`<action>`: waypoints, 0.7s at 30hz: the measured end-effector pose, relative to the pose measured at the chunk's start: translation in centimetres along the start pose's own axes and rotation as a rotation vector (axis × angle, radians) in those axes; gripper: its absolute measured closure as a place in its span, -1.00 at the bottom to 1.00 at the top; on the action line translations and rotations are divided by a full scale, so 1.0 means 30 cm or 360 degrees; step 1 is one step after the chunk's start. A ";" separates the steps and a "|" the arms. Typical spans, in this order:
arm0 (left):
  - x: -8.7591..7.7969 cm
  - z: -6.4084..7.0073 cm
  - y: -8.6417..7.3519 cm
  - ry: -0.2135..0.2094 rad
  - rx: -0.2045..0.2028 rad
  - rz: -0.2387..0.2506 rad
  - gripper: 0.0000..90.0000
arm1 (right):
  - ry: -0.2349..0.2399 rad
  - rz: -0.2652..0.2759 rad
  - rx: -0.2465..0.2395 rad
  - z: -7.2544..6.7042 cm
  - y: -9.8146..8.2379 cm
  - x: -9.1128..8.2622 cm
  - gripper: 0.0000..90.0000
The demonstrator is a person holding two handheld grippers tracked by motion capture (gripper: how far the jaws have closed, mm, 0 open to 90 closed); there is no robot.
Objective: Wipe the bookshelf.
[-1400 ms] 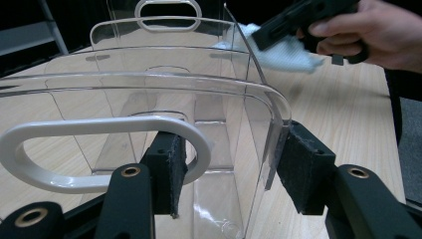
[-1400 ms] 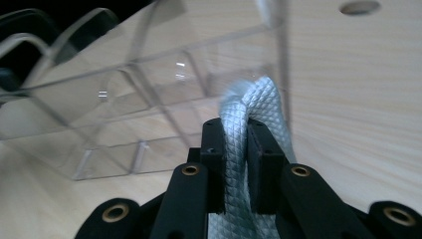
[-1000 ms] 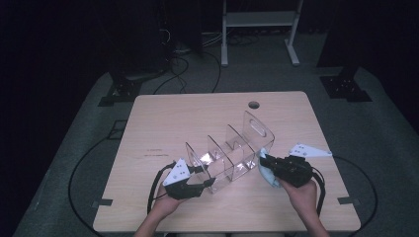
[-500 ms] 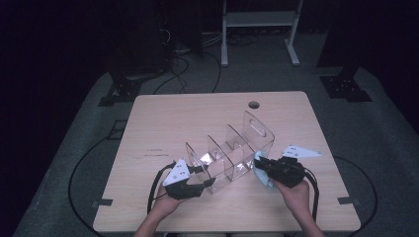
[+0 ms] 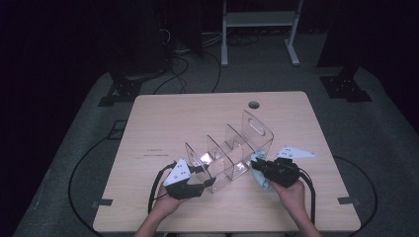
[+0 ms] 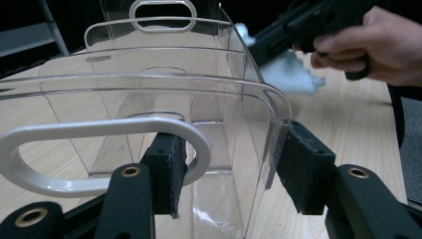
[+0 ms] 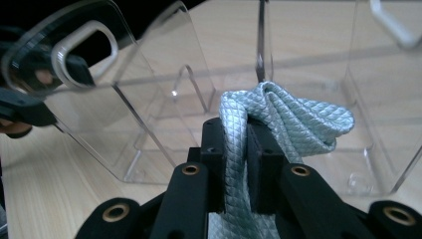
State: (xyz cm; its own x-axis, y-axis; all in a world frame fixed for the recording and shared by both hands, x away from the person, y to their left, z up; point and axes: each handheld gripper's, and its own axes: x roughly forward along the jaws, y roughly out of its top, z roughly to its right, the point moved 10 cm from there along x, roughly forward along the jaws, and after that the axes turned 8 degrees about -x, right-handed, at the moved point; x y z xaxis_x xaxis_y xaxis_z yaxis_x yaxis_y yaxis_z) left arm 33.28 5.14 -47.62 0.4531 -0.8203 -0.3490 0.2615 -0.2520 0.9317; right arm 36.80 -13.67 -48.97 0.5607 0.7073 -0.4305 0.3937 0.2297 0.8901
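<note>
A clear plastic rack (image 5: pixel 230 154) with upright dividers stands on the wooden table (image 5: pixel 163 123), running at a slant from near the middle of the front edge toward the right back corner. Both of its end walls have a handle slot cut through.

The left gripper (image 5: pixel 190 186) sits at the rack's near end, close to the front edge of the table. In the left gripper view its jaws are clamped across the edge of the near end wall (image 6: pixel 149 107) — one pad (image 6: pixel 168 167) presses at the white-rimmed handle slot, the other on the wall's outer rim. The grip is firm, with the clear wall between the pads.

The right gripper (image 5: pixel 261 167) is at the rack's right flank, toward the front right part of the table. Its jaws are pinched tight on a pale blue-green quilted cloth (image 7: pixel 278 117) — the cloth is squeezed into a narrow fold between the pads and bunches out in a soft loop beyond the tips. In the right gripper view that bunch sits right up against the clear side of the rack; whether it touches the plastic I cannot tell. From the high view a corner of the cloth (image 5: pixel 261 178) shows under the gripper, just beside the rack's base.

A round hole (image 5: pixel 254 104) is cut in the table near the back edge.
</note>
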 end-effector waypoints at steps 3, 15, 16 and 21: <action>0.000 0.000 0.000 -0.0005 0.0001 0.0001 0.06 | -0.0011 -0.0025 -0.0002 0.007 -0.007 0.001 0.77; 0.000 0.001 -0.001 -0.0006 0.0001 -0.0002 0.06 | -0.0056 -0.0235 0.0004 0.039 -0.129 0.103 0.77; -0.001 0.001 -0.001 -0.0006 0.0000 -0.0002 0.06 | -0.0056 -0.0248 0.0010 0.040 -0.133 0.107 0.77; 0.000 0.001 -0.002 -0.0010 0.0000 0.0001 0.06 | -0.0060 -0.0166 -0.0004 0.030 -0.078 0.071 0.77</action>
State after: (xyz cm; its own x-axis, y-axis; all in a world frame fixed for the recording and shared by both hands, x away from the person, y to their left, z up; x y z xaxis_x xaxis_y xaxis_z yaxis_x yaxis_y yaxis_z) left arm 33.24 5.13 -47.66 0.4482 -0.8236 -0.3477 0.2612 -0.2513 0.9320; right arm 37.71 -13.31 -52.11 0.5438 0.6539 -0.5260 0.4497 0.3021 0.8405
